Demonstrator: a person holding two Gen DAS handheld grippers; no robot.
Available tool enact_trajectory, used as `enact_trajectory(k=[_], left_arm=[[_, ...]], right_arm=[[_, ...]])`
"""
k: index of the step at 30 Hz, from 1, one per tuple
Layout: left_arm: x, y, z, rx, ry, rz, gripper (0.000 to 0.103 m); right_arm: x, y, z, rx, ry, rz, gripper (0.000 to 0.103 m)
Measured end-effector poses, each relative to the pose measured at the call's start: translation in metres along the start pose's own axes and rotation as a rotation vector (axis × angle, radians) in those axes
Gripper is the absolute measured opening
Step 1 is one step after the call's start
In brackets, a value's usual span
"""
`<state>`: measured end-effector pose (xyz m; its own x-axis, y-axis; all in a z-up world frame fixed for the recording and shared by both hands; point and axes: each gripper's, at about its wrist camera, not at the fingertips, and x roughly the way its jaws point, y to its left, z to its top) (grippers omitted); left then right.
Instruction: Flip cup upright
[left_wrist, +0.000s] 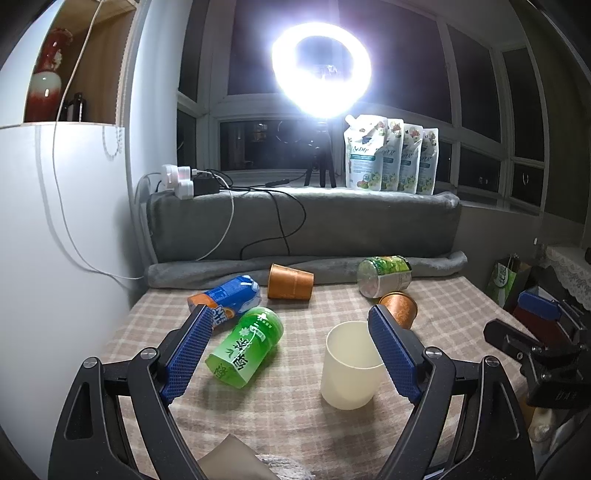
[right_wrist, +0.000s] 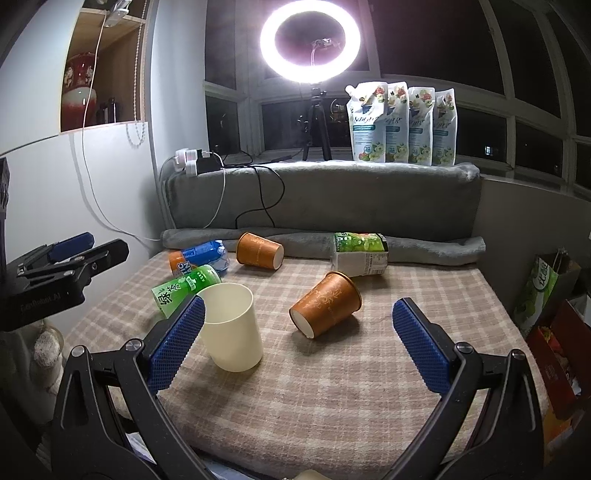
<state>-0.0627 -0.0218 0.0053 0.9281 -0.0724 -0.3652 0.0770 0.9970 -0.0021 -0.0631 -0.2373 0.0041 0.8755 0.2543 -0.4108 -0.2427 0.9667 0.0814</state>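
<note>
Orange paper cups (right_wrist: 325, 304), bottles and a can are lying around the upright cream plastic cup (right_wrist: 232, 326) at centre frame, while both left gripper (left_wrist: 291, 354) and right gripper (right_wrist: 299, 345) are hovering wide open, empty.

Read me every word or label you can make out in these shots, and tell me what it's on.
"绿茶": green bottle lying on the checked cloth.
"优酸": green paper bag at the right edge.
Orange-and-blue can: large white letters, cut off, not readable as a word.
Four white pouches on the sill: brand script too blurred.
Left gripper body: faint print, unreadable.
Carton: small print too small.
</note>
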Motion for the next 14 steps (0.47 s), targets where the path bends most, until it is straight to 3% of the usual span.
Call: enact_trajectory(k=[14], left_arm=[[0.0009,0.0014,-0.0033,0.003,0.001,0.009,0.086]], right_arm=[[0.0067,0.0042,-0.0048,-0.012,0.034,0.008,0.103]])
